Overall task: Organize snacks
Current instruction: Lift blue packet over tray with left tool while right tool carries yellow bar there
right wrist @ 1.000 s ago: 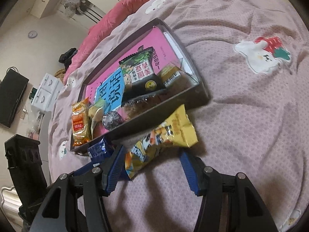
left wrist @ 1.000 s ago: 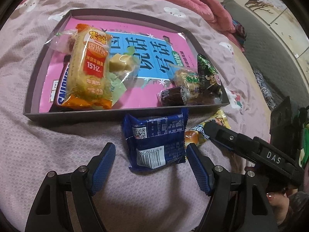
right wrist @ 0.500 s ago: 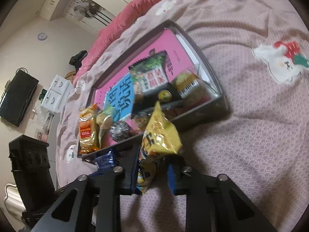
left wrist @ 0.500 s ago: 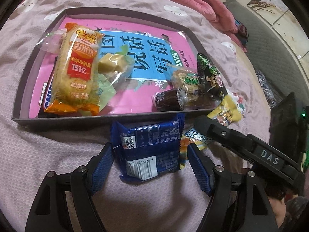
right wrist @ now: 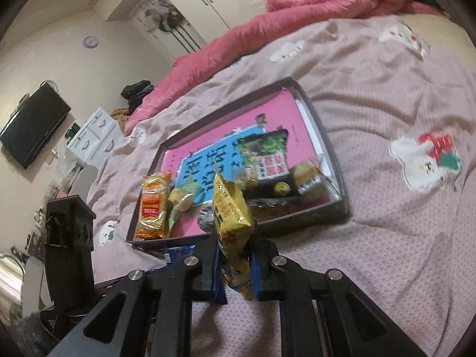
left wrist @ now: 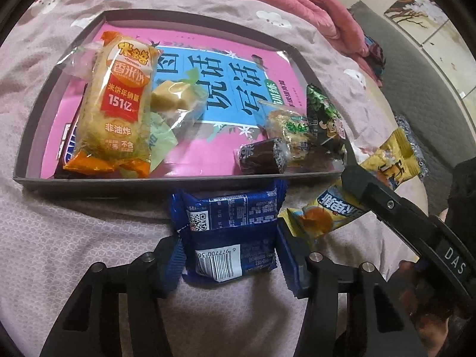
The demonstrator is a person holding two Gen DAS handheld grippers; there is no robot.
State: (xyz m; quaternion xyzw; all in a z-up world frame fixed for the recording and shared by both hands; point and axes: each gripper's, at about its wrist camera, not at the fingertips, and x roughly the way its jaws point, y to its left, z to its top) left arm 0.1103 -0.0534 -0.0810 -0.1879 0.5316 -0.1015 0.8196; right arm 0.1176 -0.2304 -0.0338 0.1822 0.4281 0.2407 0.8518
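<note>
A grey tray (left wrist: pixel 35 136) on the bed holds a pink book and several snacks: an orange rice-cracker pack (left wrist: pixel 116 110), a pale candy (left wrist: pixel 175 101), a dark roll (left wrist: pixel 261 156) and a green pack (left wrist: pixel 324 119). My left gripper (left wrist: pixel 230 255) is shut on a blue snack packet (left wrist: pixel 229 226) lying just in front of the tray. My right gripper (right wrist: pixel 235 267) is shut on a yellow snack packet (right wrist: pixel 230 208) and holds it upright above the bed, near the tray's (right wrist: pixel 342 184) front edge. The yellow packet also shows in the left wrist view (left wrist: pixel 386 160).
The mauve bedspread (right wrist: pixel 386 238) with cartoon patches lies all around the tray. A pink quilt (right wrist: pixel 297 9) is bunched at the far side. A black stand (right wrist: pixel 68 238) is at the left, with a TV (right wrist: pixel 32 122) and white drawers behind.
My left gripper moved forward and closed on the blue packet. My right gripper closed on the yellow packet and lifted it off the bed.
</note>
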